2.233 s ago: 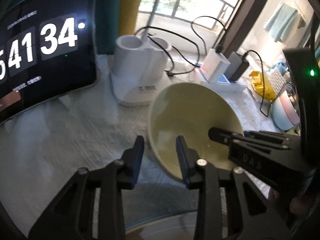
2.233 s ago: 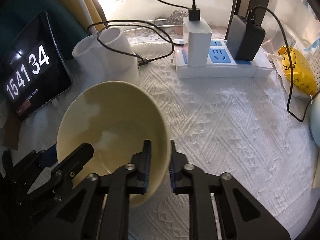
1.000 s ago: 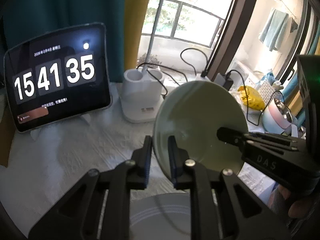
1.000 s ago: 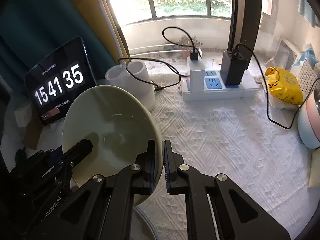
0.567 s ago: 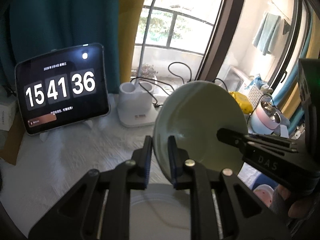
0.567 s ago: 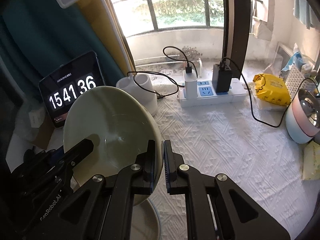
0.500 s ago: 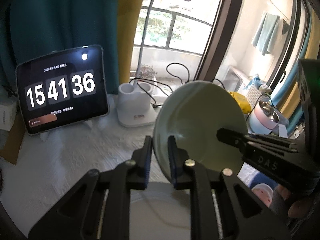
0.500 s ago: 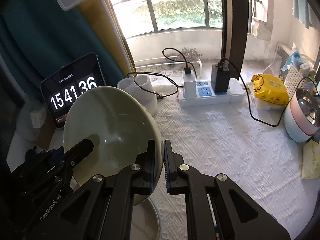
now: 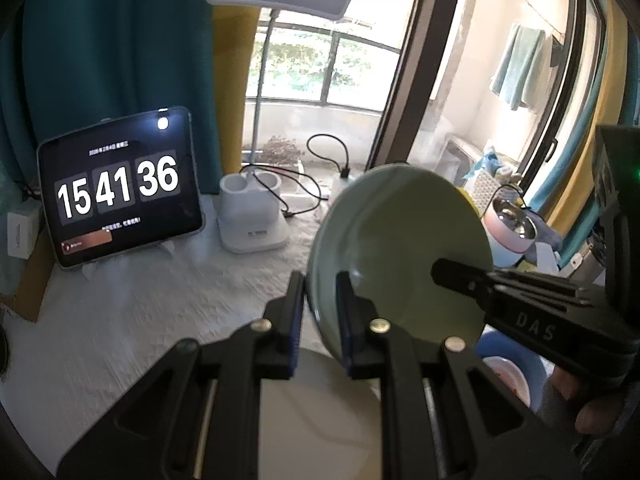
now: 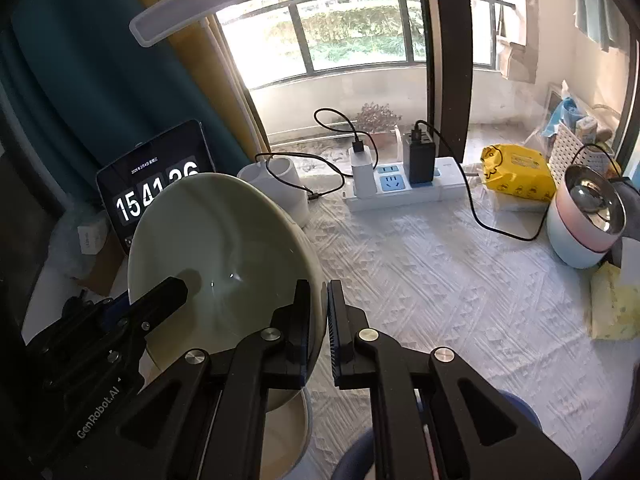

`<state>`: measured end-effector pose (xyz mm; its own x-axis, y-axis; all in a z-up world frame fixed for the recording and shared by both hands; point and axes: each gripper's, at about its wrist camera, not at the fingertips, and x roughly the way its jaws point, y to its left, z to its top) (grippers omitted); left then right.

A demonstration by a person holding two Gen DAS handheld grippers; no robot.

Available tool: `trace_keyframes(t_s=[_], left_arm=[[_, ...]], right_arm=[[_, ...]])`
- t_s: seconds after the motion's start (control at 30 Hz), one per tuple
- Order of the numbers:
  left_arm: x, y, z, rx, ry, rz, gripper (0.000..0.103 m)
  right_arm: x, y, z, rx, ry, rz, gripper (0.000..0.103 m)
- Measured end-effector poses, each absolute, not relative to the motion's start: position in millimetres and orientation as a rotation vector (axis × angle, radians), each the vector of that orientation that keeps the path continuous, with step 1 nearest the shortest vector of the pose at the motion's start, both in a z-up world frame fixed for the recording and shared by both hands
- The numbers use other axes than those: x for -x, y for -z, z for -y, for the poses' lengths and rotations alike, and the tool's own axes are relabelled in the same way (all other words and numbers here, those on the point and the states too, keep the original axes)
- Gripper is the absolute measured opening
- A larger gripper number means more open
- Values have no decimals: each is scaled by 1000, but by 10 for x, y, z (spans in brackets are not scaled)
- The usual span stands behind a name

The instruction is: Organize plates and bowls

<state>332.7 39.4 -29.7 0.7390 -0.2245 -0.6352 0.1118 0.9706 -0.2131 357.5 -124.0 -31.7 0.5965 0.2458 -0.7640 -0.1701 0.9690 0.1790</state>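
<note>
Bowl: pale green bowl (image 9: 404,248) is held tilted above the counter (image 10: 440,272).
Left gripper (image 9: 320,316): clamped on near-left rim.
Right gripper (image 10: 318,320): clamped on near-right rim.

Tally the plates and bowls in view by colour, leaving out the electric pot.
pale green bowl: 1
white dish: 1
blue dish: 1
small pinkish-white dish, seen over the blue one: 1
Total: 4

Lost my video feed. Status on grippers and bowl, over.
Left gripper and right gripper both shut on bowl rim, opposite sides. Bowl tilted, off the table. White plate below. Nothing in the way.
</note>
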Motion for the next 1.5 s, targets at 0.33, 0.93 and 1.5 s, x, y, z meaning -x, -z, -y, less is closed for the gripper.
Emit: trace_keyframes(t_s=[0.33, 0.93, 1.5], left_arm=[[-3158, 243, -169, 155, 216, -713, 16], [-2846, 281, 357, 119, 302, -735, 16], [-2643, 451, 751, 79, 365, -782, 16]], right_arm=[[-3379, 283, 1465, -107, -232, -899, 9], [-2905, 343, 2015, -156, -174, -906, 9], [-2558, 553, 2429, -208, -120, -944, 9]])
